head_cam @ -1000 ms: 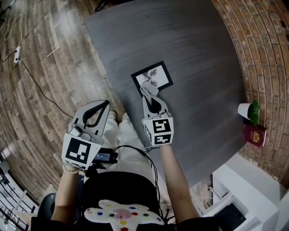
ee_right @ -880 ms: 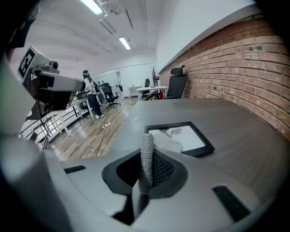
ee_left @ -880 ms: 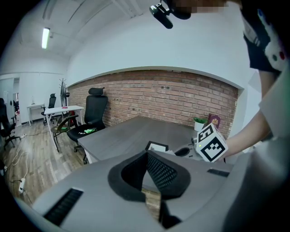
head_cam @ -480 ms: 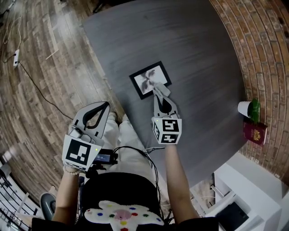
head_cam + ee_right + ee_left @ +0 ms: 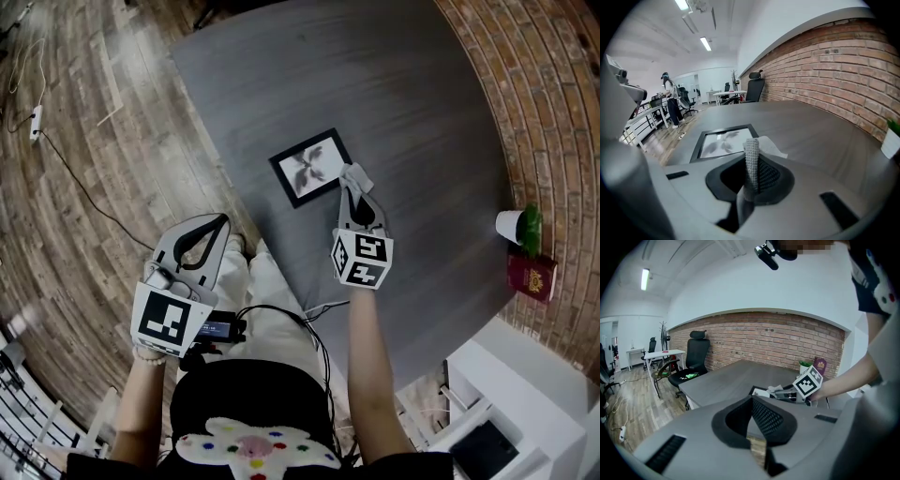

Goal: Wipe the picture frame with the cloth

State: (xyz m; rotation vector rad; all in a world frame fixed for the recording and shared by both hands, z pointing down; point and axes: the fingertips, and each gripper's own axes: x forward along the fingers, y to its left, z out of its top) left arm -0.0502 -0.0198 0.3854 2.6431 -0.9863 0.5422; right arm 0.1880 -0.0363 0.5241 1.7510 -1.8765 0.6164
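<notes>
Rightward is where my right tool [image 5: 355,190] has travelled over the last second. It began on the near left part of the picture frame [image 5: 310,167] and is now at the frame's right edge, so the cloth [image 5: 356,175] has been dragged across the glass. That tool is clamped on the cloth, with a grey fold squeezed between the jaws. The loose end spills forward onto the bench [image 5: 422,122] by the frame's near right corner; I cannot tell whether any of it overlaps the moulding. I hold the tool low and slanted so that the loose end, rather than the jaws, meets the surface.

The frame lies flat and face up near the bench's front edge, within easy reach of one arm. My left tool [image 5: 221,217] has its jaws together on nothing and hangs off the bench over the floor. I keep it out of the way because the frame seems steady enough without pinning. I judge that one pass is done and the far side likely needs another.
</notes>
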